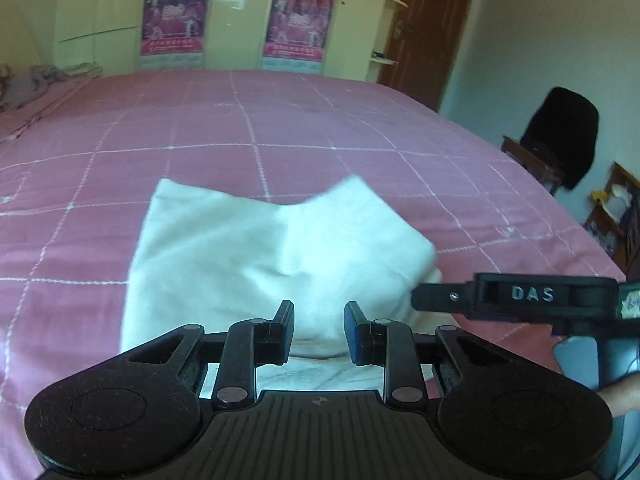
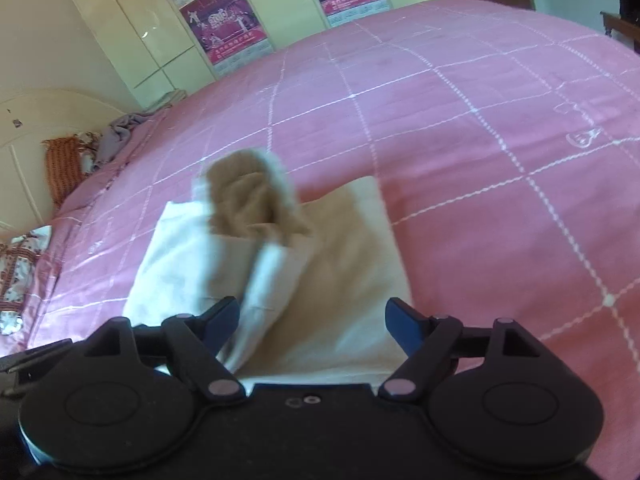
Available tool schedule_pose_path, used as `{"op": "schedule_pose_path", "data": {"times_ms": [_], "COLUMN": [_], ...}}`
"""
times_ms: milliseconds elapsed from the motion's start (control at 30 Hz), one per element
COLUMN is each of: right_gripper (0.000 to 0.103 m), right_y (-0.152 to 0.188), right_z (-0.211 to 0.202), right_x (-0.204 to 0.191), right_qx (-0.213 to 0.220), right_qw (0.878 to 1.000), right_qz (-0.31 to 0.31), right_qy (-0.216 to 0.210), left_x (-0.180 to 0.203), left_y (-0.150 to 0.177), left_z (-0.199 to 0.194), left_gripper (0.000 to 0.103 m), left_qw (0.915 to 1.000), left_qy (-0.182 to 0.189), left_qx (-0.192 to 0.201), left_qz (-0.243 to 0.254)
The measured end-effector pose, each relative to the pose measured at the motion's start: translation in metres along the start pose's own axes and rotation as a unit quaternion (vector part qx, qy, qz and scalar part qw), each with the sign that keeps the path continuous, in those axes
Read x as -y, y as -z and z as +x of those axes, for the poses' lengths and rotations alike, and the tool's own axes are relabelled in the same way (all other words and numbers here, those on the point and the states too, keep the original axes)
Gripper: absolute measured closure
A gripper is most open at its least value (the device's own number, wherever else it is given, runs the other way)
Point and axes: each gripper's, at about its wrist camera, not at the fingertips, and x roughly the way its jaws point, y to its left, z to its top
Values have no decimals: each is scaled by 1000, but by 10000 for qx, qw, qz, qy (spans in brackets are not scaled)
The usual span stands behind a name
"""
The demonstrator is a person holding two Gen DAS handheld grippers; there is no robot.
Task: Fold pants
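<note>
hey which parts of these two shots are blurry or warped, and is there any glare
Left wrist view: the white pants are soft at their far edge, and the pink bedspread bulges from fisheye. Right wrist view: the raised fold of the pants is motion-smeared; glare streaks the glossy wardrobe doors.

Bedroom clutter around a pink bed.

Pink bedspread (image 1: 280, 120) with white grid lines spreads ahead of the hand-held gripper. Beyond it, cream wardrobe doors (image 1: 96, 12) with two purple-pink posters (image 1: 174, 20) (image 1: 300, 24). Far right ahead: brown door (image 1: 432, 28), small wall shelves (image 1: 390, 28), dark garment over a chair (image 1: 560, 132). Far left: grey crumpled cloth (image 2: 120, 136) by an orange striped cushion (image 2: 64, 164), cream headboard (image 2: 36, 128), patterned fabric (image 2: 20, 276) at bed edge.
</note>
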Motion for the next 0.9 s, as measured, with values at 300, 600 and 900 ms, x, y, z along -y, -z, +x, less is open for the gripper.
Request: {"op": "schedule_pose_path", "data": {"times_ms": [300,600,900], "right_gripper": [24,72,65], "right_y": [3,-11,7], "right_z": [38,13,26], "right_x": [-6,-45,34], "right_qx": [-466,214,-726], "right_qw": [9963,9993,9945], "right_qz": [699,-165,756], "right_qy": [-157,-250,-48], "left_x": [-64,-55,-36], "left_y": [34,27,44], "left_z": [30,10,35], "left_gripper": [76,76,76], "left_qw": [9921,9944,9938], "left_qy": [-511,-420,-454], "left_qx": [-620,-236,-737], "left_qz": [-961,-937,-695]}}
